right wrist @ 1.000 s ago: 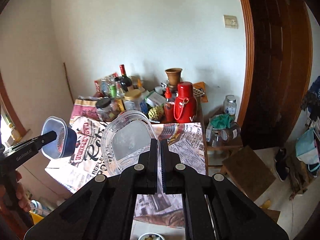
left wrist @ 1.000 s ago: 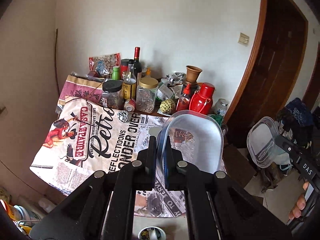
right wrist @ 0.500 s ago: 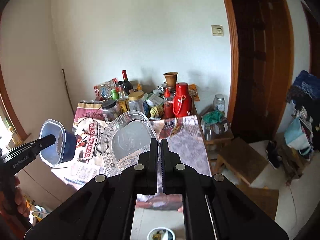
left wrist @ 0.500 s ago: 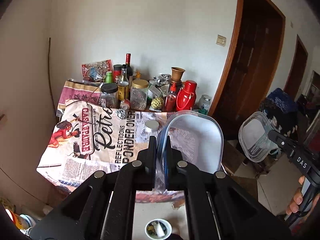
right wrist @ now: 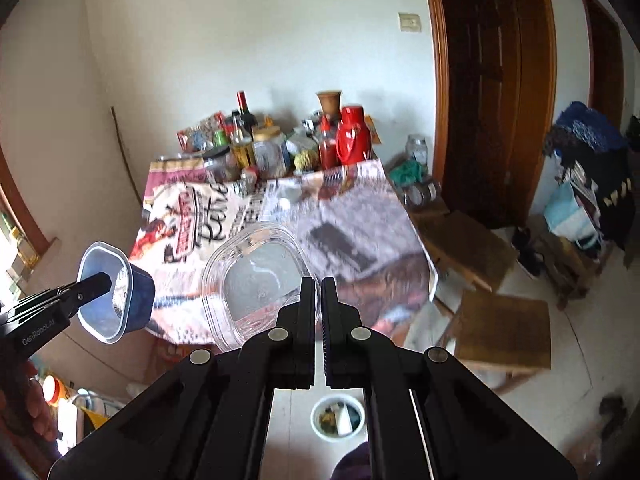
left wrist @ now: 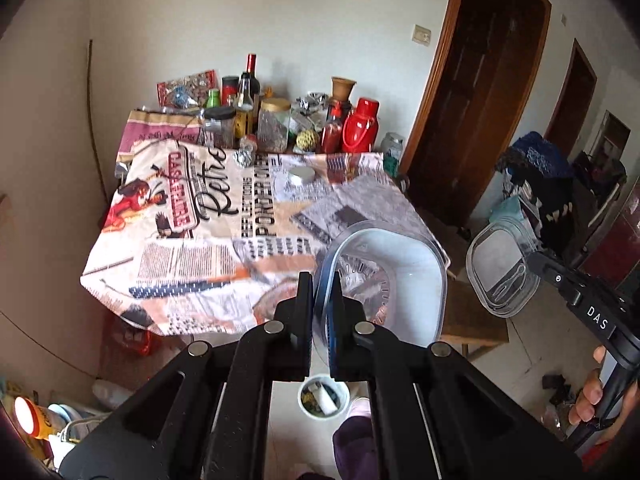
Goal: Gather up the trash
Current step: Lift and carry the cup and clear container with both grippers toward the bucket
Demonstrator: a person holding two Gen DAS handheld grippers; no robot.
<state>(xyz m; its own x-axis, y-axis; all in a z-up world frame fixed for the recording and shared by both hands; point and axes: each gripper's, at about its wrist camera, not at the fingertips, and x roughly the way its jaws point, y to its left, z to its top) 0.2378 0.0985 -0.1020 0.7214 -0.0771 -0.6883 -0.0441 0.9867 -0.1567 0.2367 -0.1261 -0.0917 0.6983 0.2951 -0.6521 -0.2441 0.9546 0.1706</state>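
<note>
left hand-held gripper point(left wrist: 319, 292) — clamps tub point(left wrist: 384, 280) rim | right hand-held gripper point(right wrist: 319, 300) — clamps lid point(right wrist: 256, 276) | risk: thin-edge grips slip, missing bin point(right wrist: 338, 418)

So there's two bits of trash up in the air. First is a blue plastic tub point(left wrist: 384, 276), rounded-square shape, tipped on its side so the open mouth faces the camera, with the white inside and some crinkly foil-looking stuff showing; its rim is pinched. Second is a clear plastic lid point(right wrist: 256, 280), same rounded-square shape with a raised rim, held tilted by one edge. Down on the floor is a small white round bin point(right wrist: 338, 418) with scraps already in it.
</note>
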